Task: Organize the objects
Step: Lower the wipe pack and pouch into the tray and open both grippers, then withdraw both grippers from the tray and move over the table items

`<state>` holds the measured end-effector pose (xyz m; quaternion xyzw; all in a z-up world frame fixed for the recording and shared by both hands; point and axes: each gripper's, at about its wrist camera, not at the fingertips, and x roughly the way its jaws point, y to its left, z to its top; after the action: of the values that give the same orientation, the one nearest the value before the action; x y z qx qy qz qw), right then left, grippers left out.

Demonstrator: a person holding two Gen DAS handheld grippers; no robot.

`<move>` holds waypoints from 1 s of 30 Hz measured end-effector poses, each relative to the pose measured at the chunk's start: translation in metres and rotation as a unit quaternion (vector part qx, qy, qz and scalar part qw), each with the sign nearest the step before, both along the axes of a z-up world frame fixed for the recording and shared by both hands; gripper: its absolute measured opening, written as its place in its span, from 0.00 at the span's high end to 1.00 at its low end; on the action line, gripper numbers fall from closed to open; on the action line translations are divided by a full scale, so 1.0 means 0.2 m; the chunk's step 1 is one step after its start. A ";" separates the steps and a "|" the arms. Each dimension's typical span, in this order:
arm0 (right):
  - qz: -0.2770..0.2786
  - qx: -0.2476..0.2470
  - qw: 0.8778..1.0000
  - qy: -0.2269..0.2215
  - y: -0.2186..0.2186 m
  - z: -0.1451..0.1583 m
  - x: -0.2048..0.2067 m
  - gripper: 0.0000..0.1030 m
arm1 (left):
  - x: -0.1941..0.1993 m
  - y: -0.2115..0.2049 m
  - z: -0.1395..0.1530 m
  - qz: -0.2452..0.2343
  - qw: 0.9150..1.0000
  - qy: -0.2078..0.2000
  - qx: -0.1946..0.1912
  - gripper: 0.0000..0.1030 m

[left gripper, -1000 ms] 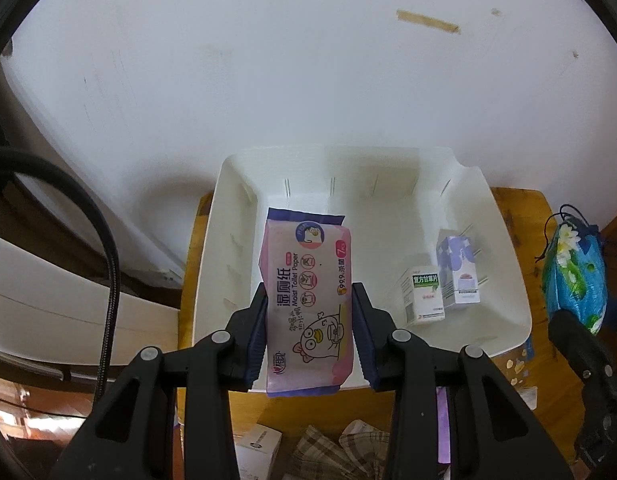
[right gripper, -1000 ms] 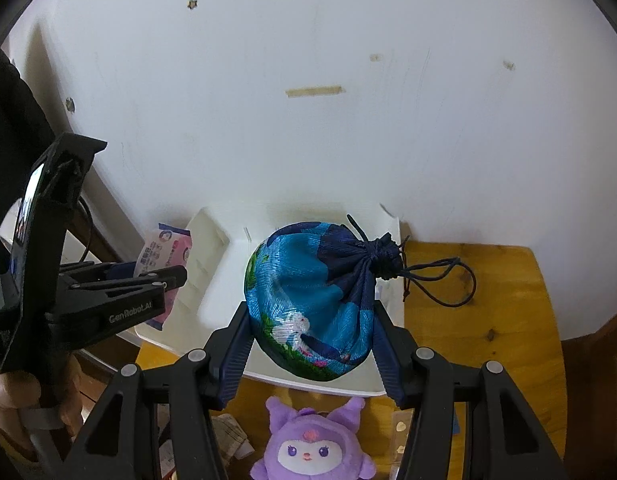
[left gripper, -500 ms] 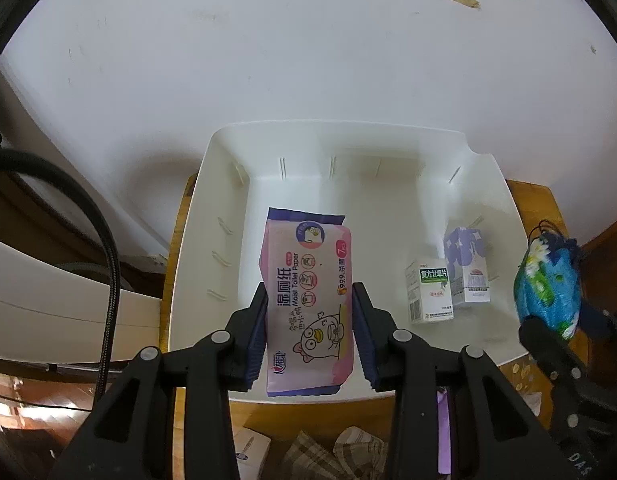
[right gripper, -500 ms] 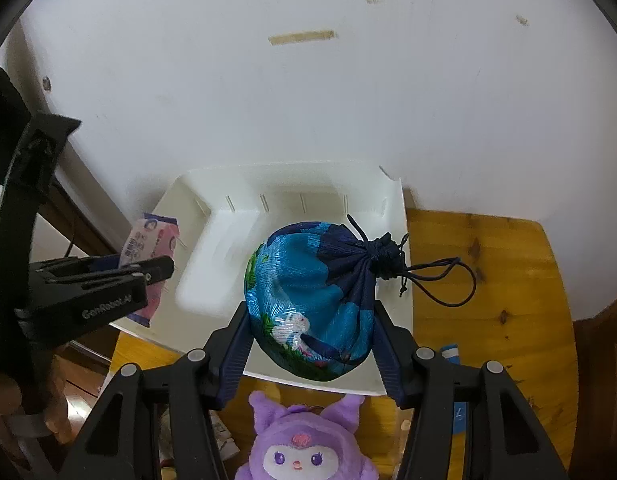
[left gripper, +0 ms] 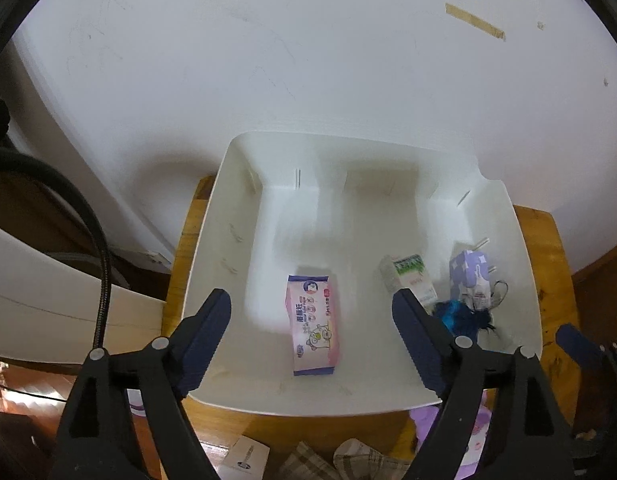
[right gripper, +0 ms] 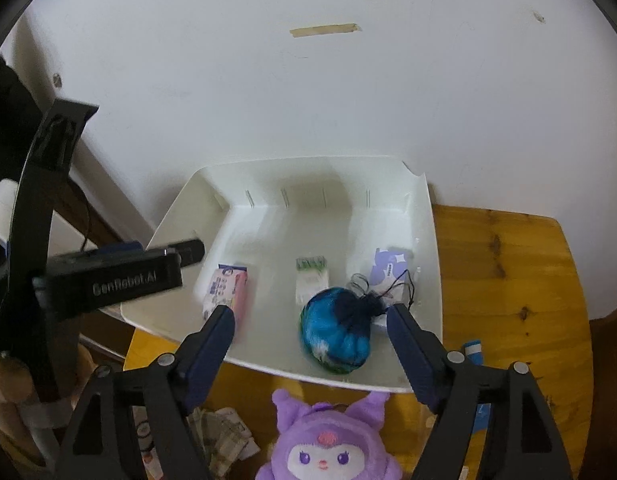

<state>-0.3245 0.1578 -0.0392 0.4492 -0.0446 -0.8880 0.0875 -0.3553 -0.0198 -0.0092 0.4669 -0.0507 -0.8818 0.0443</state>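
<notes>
The back half of the white bin (left gripper: 244,240) lies bare. Its front holds a wipes pack (left gripper: 313,326), two small boxes (left gripper: 412,280) and a blue pouch (right gripper: 337,330). A plush toy (right gripper: 328,444) crowds the counter (right gripper: 504,280) in front.

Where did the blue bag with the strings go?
The blue drawstring bag lies inside the white bin, near its front right corner, just in front of the purple box and above the purple plush toy.

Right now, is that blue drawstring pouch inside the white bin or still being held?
Inside. The pouch lies on the floor of the bin, and the right gripper stands open around it.
</notes>
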 end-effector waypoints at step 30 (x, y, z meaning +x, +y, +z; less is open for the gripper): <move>0.005 0.009 0.999 0.049 0.12 0.37 0.63 0.23 | 0.69 0.31 0.50 -0.134 0.988 0.065 0.030 0.17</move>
<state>-0.1985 0.1821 0.0338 0.4065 -0.0306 -0.9087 0.0898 -0.2165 0.0424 0.0916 0.3983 -0.0833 -0.9095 -0.0851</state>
